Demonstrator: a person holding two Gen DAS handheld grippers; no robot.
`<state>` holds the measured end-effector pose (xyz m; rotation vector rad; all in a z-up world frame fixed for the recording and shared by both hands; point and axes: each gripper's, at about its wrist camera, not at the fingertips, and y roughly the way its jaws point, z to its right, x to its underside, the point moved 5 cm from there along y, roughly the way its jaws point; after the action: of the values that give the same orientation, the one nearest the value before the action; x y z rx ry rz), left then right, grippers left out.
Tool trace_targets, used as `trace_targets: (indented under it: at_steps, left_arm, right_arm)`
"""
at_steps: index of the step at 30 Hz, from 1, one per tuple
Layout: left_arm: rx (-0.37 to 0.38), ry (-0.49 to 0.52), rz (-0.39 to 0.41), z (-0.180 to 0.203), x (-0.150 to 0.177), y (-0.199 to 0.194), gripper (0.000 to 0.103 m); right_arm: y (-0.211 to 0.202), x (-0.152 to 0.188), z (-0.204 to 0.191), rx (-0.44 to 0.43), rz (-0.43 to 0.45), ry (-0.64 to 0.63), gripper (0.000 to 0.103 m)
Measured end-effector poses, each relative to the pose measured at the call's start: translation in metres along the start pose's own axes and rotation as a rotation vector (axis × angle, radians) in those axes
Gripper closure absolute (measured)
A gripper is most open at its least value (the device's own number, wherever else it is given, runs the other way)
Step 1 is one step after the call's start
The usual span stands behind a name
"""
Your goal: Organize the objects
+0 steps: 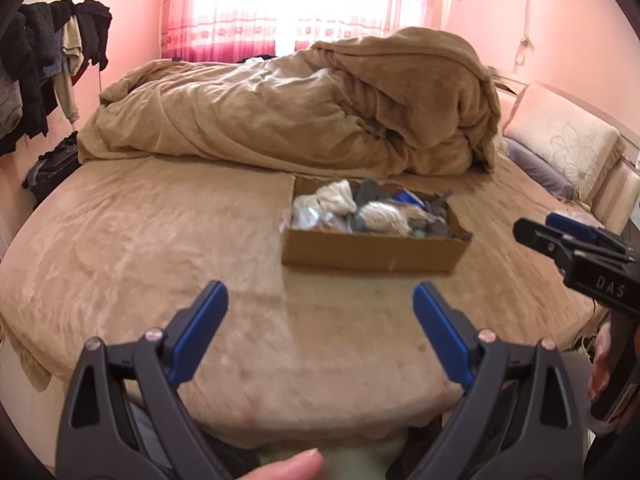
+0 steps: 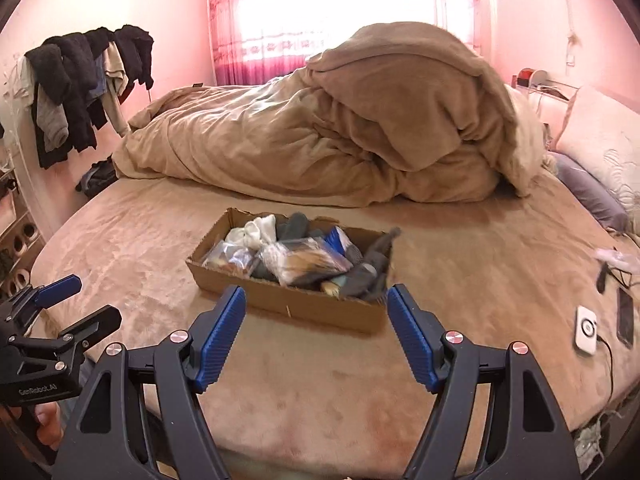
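Observation:
A shallow cardboard box (image 1: 372, 254) (image 2: 280, 300) sits on the tan bed, filled with white and grey socks (image 2: 256, 234) and clear bags of items (image 2: 308, 262). My left gripper (image 1: 320, 300) is open and empty, held above the bed's near edge short of the box. It also shows at the left of the right wrist view (image 2: 76, 300). My right gripper (image 2: 316, 300) is open and empty, just in front of the box. It also shows at the right of the left wrist view (image 1: 560, 228).
A heaped tan duvet (image 2: 340, 136) fills the far half of the bed. Pillows (image 2: 600, 148) lie at the right. A white charger (image 2: 586, 330) and a phone (image 2: 624, 320) lie on the bed's right side. Dark clothes (image 2: 84, 84) hang on a rack at the left.

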<state>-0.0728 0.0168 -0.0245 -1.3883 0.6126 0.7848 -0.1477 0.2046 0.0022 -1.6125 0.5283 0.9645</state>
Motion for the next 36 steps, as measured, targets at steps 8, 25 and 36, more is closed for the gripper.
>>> trace_targets:
  at_steps: [8,25,36]
  left_arm:
    - [0.026,0.035,-0.027,0.024,0.021,-0.011,0.008]
    - [0.044,0.036,-0.055,0.024,0.029,-0.003,0.008]
    - [0.054,0.033,-0.051,0.024,0.028,-0.002,0.008]
  right_arm:
    - [-0.028,0.043,0.003,-0.014,-0.035,0.022,0.027]
    - [-0.021,0.067,-0.005,-0.03,-0.086,0.021,0.027]
    - [-0.019,0.066,-0.005,-0.013,-0.071,0.019,0.027]
